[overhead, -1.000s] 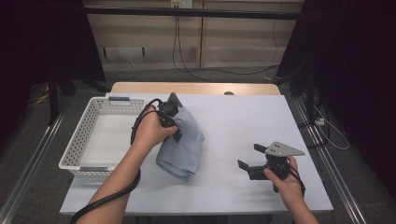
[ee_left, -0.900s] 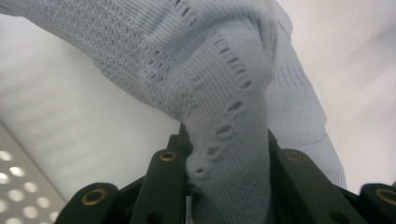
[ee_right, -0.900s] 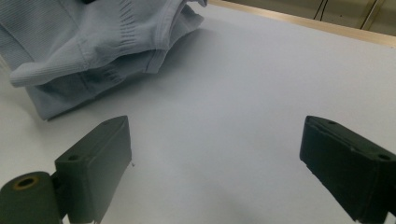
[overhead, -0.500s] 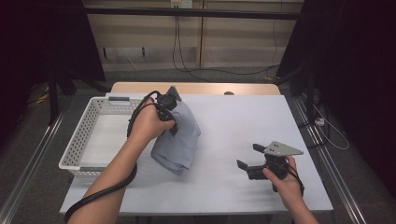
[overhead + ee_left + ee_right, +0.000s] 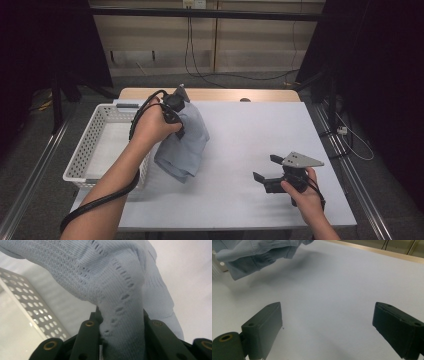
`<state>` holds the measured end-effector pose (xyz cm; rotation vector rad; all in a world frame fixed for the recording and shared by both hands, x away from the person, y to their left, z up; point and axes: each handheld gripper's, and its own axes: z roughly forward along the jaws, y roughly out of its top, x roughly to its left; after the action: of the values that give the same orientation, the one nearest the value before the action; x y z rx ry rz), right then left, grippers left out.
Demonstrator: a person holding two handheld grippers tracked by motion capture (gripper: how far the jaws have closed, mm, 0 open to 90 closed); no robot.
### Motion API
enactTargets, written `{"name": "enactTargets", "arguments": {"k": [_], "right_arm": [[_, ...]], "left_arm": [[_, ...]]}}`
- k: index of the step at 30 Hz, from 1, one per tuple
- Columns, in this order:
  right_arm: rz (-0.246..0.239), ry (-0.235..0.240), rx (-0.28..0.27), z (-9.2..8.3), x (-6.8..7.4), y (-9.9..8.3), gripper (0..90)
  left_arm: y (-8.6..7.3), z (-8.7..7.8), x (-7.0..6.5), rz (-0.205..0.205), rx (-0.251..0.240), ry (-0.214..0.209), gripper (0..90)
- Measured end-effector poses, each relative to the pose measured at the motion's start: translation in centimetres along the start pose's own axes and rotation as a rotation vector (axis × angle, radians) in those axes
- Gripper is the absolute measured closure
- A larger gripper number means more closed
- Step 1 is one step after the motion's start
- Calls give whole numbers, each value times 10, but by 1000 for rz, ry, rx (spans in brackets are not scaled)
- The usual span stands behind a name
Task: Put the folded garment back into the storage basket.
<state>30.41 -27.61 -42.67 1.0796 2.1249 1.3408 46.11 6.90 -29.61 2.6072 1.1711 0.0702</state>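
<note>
Between the jaws of the left tongs (image 5: 122, 340), a bunched fold of the pale blue knitted garment (image 5: 184, 145) was clamped, the rest of the cloth hanging below them in a loose, crumpled mass. Seen from the high view, the left tongs (image 5: 176, 107) were held above the near-left part of the white-topped desk (image 5: 250, 130), and the lower edge of the garment hung just over the desk surface; whether it touched the surface could not be told. Just to the left of the left tongs stood the white perforated plastic basket (image 5: 87, 150), its right wall close beside the hanging cloth. In the left gripper view, the basket wall (image 5: 30, 305) lay behind and to the left of the gripped fold.

Well to the right of the garment, the right tongs (image 5: 265, 172) were held low over the desk in the person's right hand (image 5: 302, 192), jaws spread wide with nothing between them. In the right gripper view, bare desk (image 5: 332, 302) lay between the two black jaws, and the garment (image 5: 257, 252) hung ahead and to the left of the right tongs (image 5: 327, 322), well apart from them.
</note>
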Motion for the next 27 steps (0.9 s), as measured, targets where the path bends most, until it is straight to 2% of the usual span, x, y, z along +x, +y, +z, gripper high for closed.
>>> {"name": "enactTargets", "arguments": {"k": [10, 27], "right_arm": [[0, -1, -2, 0, 0, 0, 90], [3, -3, -3, 0, 0, 0, 89]], "left_arm": [[4, -7, 0, 23, 6, 23, 732], [8, -25, 8, 28, 10, 59, 732]]}}
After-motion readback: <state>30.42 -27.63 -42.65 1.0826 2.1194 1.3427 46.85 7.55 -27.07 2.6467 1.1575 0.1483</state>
